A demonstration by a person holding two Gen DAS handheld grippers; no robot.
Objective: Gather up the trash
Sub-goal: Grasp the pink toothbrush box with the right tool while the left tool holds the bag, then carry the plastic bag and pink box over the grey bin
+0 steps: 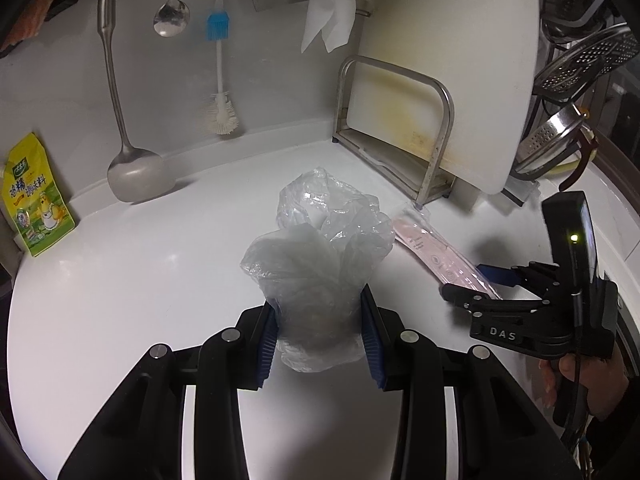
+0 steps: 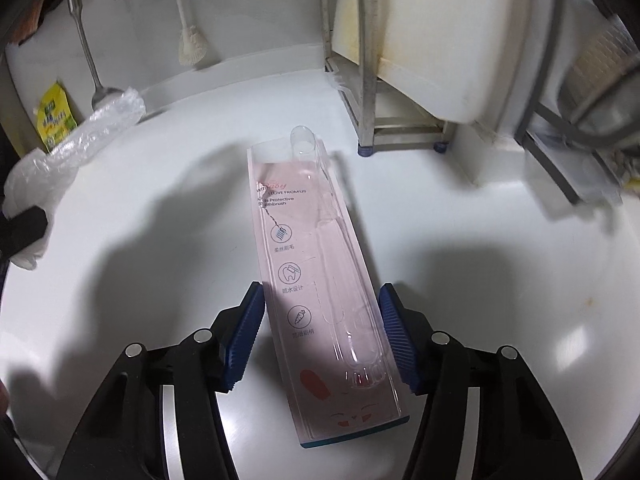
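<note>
On a white kitchen counter (image 1: 120,280), the left gripper (image 1: 320,332) pinches a crumpled clear plastic bag (image 1: 320,248) between its blue-padded jaws, the bag bulging up above them; just to its right lies a pink toothbrush package (image 1: 436,256), with the right gripper (image 1: 470,284), marked "DAS", at its near end.

From the right wrist view, the right gripper (image 2: 322,336) straddles the toothbrush package (image 2: 320,280); its jaws stand spread on either side, the left pad touching or nearly touching the package edge, the right pad a little apart from it; the package lies flat on the counter (image 2: 500,280), pointing away toward the wall; its print reads "LOVE FROM US" and "Protective ...othbrush", with three icons captioned in Chinese and a cartoon rabbit face at the near end.

Against the back wall hang a ladle (image 1: 136,168), a spoon (image 1: 171,16), a blue silicone brush (image 1: 218,26) and a white bottle brush (image 1: 222,110); a yellow seasoning pouch (image 1: 36,196) with Chinese lettering stands at far left; a white cutting board (image 1: 452,60) leans in a metal rack (image 1: 436,120) at right.
</note>
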